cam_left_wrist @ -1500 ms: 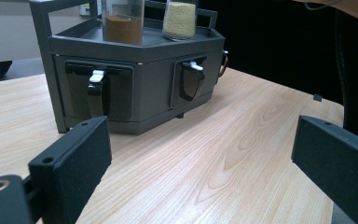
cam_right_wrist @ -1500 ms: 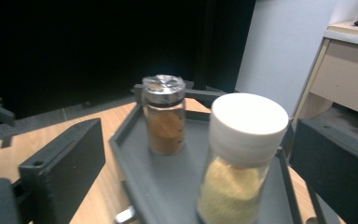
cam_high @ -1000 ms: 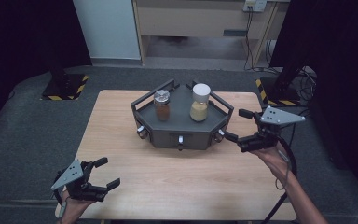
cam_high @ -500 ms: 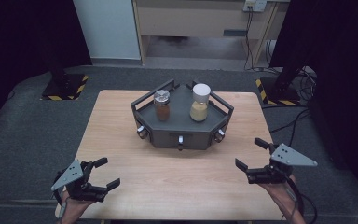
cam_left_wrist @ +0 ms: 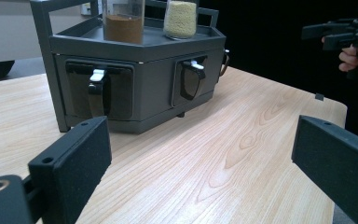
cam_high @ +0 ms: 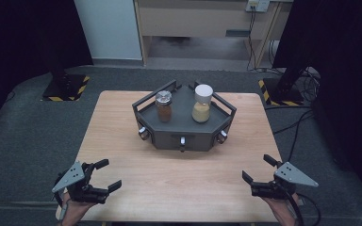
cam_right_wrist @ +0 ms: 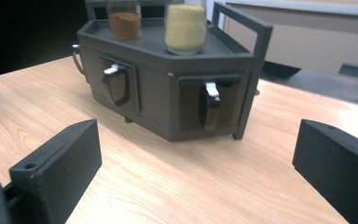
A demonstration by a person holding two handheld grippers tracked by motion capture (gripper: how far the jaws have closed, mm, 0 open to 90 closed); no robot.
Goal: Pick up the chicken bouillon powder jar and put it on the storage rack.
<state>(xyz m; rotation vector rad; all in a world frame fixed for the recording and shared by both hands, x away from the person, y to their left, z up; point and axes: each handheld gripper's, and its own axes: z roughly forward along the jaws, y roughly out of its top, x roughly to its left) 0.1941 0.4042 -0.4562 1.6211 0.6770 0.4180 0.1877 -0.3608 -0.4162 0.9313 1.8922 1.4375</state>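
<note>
The left tongs (cam_high: 104,174) and the right tongs (cam_high: 255,169) were both released, jaws spread wide and holding nothing, each near the table's (cam_high: 184,169) front edge, well apart from the grey rack (cam_high: 184,127) at the table's middle. On the rack stood a brown-spice jar (cam_high: 164,106) beside a white-capped jar (cam_high: 202,103).

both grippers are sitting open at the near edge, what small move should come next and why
Probably bring the right gripper forward toward the grey drawer stand. Both it and the left gripper are open, hold nothing, and sit well short of the stand. The right gripper view looks straight at a drawer handle, while the two jars on top stand untouched.
</note>
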